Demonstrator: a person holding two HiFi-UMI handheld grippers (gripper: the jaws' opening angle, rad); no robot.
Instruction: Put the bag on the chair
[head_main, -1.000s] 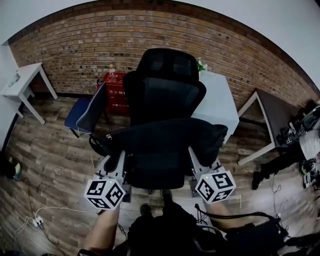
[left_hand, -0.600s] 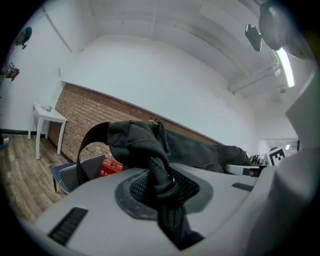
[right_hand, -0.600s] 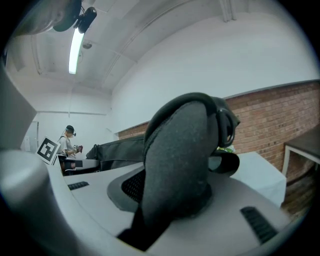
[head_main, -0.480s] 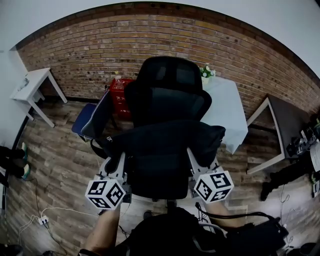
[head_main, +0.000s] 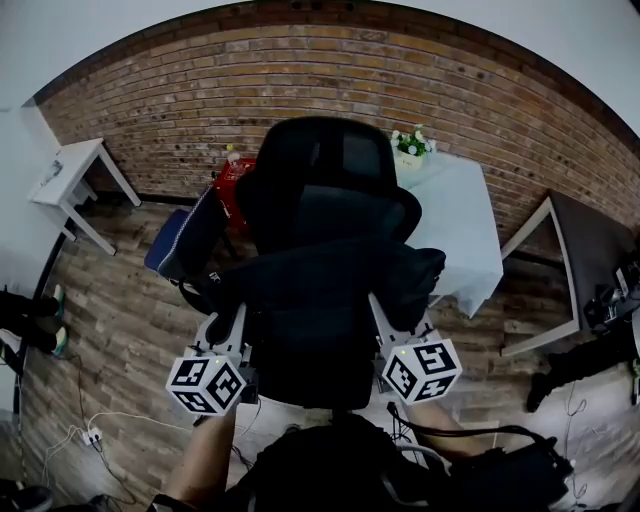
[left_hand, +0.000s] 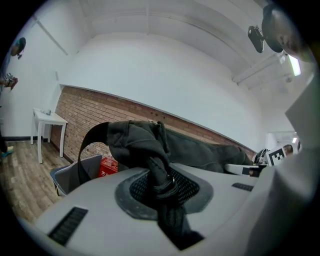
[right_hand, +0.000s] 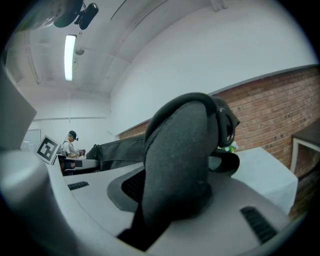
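Note:
A black bag hangs stretched between my two grippers, in front of the black office chair and hiding its seat. My left gripper is shut on the bag's left end. In the left gripper view a bunched fold of the bag is pinched at the left gripper, and a strap loops off to the left. My right gripper is shut on the right end. In the right gripper view a thick padded part of the bag fills the right gripper.
A white-clothed table with flowers stands right of the chair. A dark table is further right. A blue seat and a red crate sit left of the chair, with a small white table beyond. Cables lie on the floor.
The chair and brick wall have come closer and shifted in view as the person stepped forward. Both grippers keep their hold on the bag, which stays stretched level between them.

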